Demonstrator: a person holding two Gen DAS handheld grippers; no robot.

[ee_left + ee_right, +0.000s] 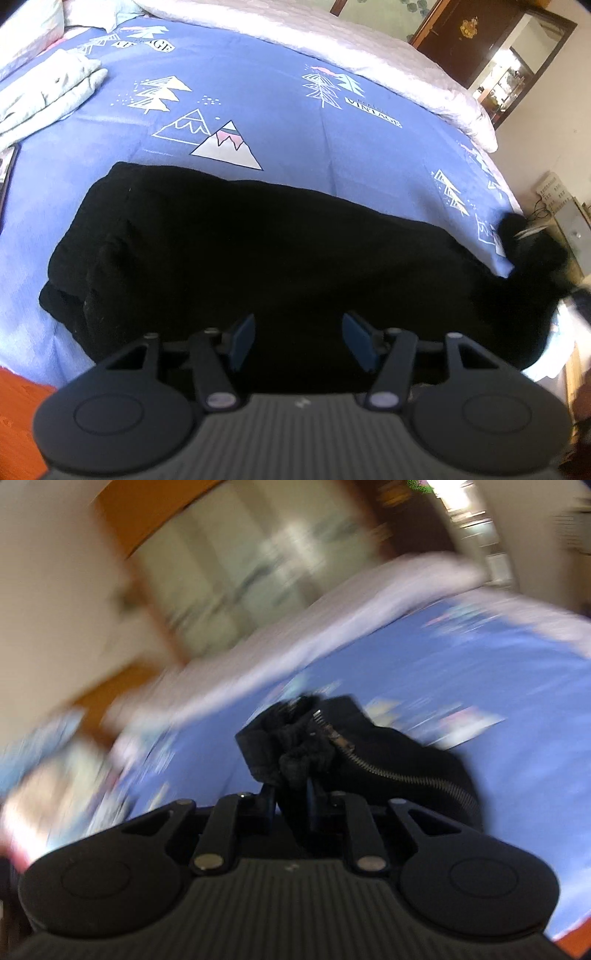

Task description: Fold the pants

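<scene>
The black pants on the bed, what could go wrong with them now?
The right gripper pinches only a bunched bit of the black pants near the zipper, so the cloth might slip out. Its view is blurred, so a fast swing could leave the fold crooked. The left gripper hangs open above the pants, pinning nothing, so the whole garment may drag across the blue bedsheet.

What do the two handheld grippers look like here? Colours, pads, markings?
Both match. The left gripper has a ribbed dark grey body with a small pale mark at centre, two round black discs at the sides, black linkage arms on silver pivot pins, and blue pads on the fingers. The right gripper is built the same. No cables or sleeves are visible.
</scene>
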